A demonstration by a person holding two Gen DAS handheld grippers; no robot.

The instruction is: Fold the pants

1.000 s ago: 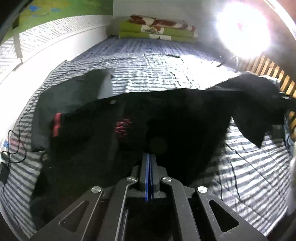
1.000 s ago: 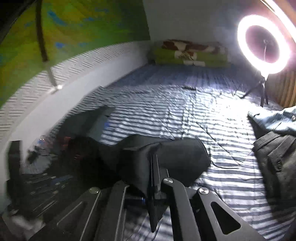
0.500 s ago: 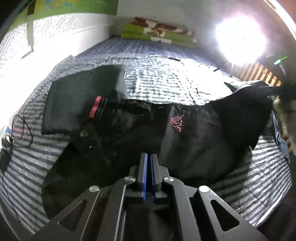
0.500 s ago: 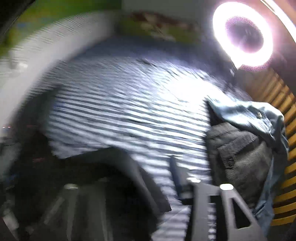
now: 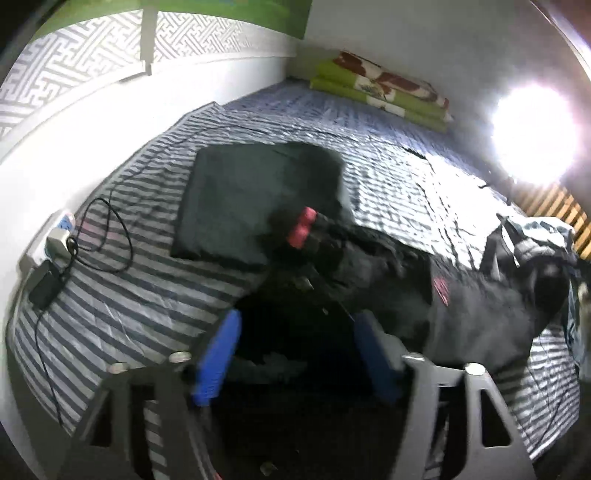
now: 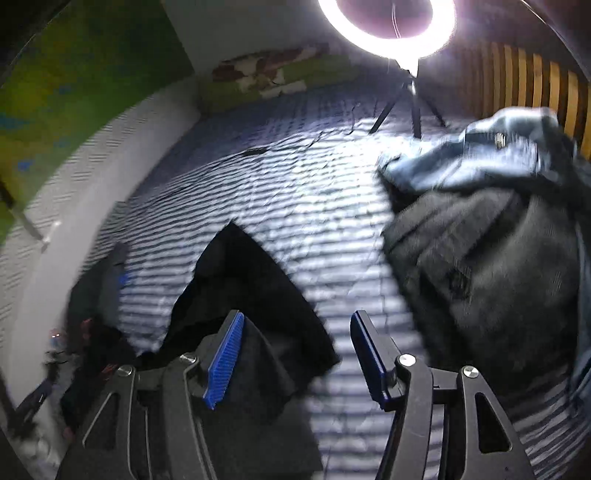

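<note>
Black pants (image 5: 461, 306) — lying crumpled across the near part of the striped bedsheet (image 5: 388, 192), red logo facing up, a red-banded edge at the far left end resting on a folded dark garment (image 5: 258, 199). Left gripper (image 5: 295, 354): jaws opening, blue pads wide apart, black cloth lying below the gap but neither pad seems to press it, though the frame is blurred. Right gripper (image 6: 295, 354): jaws opening, pads spread; a pointed corner of the pants (image 6: 243, 280) lies under and just beside the left pad, apparently loose. Heap of grey and denim clothes (image 6: 480, 251) — right of the right gripper, on the sheet. Ring light (image 6: 388, 22) on a tripod at the far side. Green patterned bedding (image 5: 384, 88) folded against the far wall. Black cable (image 5: 107, 236) and charger by the left wall.
</note>
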